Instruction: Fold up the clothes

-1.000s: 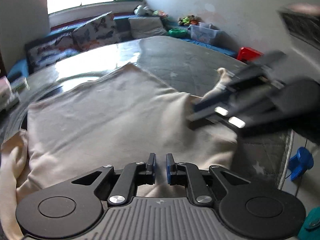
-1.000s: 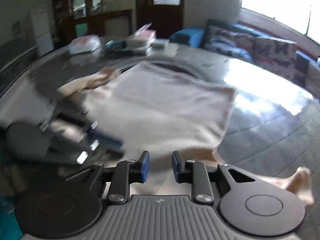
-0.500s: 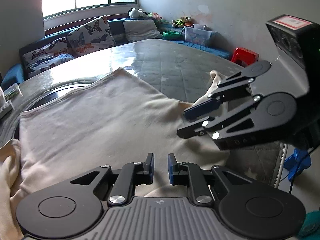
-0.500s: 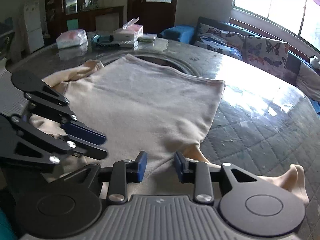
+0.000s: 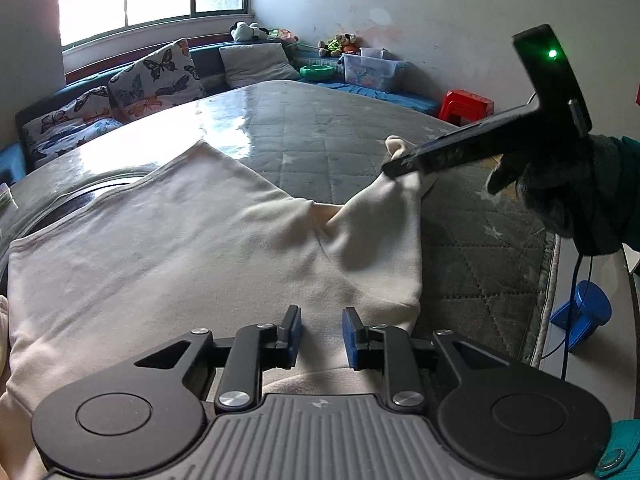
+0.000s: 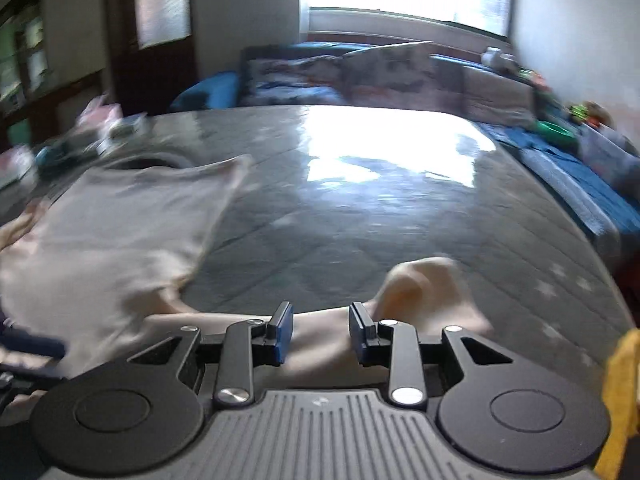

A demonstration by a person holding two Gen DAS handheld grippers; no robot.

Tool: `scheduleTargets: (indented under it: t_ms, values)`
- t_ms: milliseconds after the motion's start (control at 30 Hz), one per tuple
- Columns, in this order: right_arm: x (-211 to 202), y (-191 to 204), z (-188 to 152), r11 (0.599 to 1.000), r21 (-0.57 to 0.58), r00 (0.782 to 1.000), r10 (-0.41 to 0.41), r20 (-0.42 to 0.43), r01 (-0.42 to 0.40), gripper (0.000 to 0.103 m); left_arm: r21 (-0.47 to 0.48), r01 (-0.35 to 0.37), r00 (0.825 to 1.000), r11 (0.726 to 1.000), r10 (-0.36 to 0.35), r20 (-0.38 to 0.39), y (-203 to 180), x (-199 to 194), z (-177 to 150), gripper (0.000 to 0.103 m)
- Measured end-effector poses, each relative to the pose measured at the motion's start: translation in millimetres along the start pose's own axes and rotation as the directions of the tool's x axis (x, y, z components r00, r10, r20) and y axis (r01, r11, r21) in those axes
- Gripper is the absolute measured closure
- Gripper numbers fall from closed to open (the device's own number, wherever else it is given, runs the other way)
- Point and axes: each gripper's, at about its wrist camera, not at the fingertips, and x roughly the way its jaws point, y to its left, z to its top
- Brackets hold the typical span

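Observation:
A cream long-sleeved top (image 5: 168,240) lies flat on the grey quilted table (image 5: 320,140), its right sleeve (image 5: 384,216) stretched out to the right. My left gripper (image 5: 321,336) is open, low over the garment's near edge, with nothing between its blue pads. My right gripper (image 6: 321,334) is open over the sleeve (image 6: 424,292), near its end. In the left wrist view the right gripper (image 5: 440,156) is seen side-on above the sleeve's cuff, held by a gloved hand (image 5: 560,188). The right wrist view is motion-blurred.
Butterfly cushions (image 5: 160,76) and a sofa line the far side under the window. A red stool (image 5: 468,106), a toy box (image 5: 372,68) and a blue object (image 5: 584,312) on the floor stand to the right. Boxes (image 6: 108,128) sit at the table's far left.
My right gripper has swung away from the left gripper to the right, out over the sleeve's end. Both grippers' jaws have opened wider. The left gripper has stayed at the near edge.

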Motion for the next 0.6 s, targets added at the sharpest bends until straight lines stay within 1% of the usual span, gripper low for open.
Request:
scheduleTargets:
  t_ms: [100,233,300,367,500,600]
  values:
    - [-7,-19,0,0.998,0.039,0.998,-0.054,0.023,0.053,0.068,0.001,0.001,1.0,1.0,-0.001,-0.001,-1,0,1,0.075]
    - [-10,-36,-2,0.987,0.057,0.988,-0.152,0.013,0.151,0.067,0.002,0.004,1.0,1.0,-0.004,0.001,0,2,2,0.073]
    - [-8,-41,-5,0.981,0.061,0.983,-0.183,-0.004,0.183,0.067,0.003,0.003,1.0,1.0,-0.003,0.002,0,2,1,0.073]
    - [-7,-42,-4,0.982,0.084,0.985,-0.171,0.0,0.171,0.067,0.005,0.003,1.0,1.0,-0.003,0.002,0,2,1,0.072]
    - [-8,-41,8,0.983,0.143,0.991,-0.122,0.059,0.113,0.067,0.008,0.003,1.0,1.0,-0.003,0.003,-2,3,0,0.069]
    - [6,-35,18,0.988,0.121,0.994,-0.104,0.04,0.099,0.067,0.014,0.003,1.0,1.0,-0.003,0.004,-3,3,0,0.068]
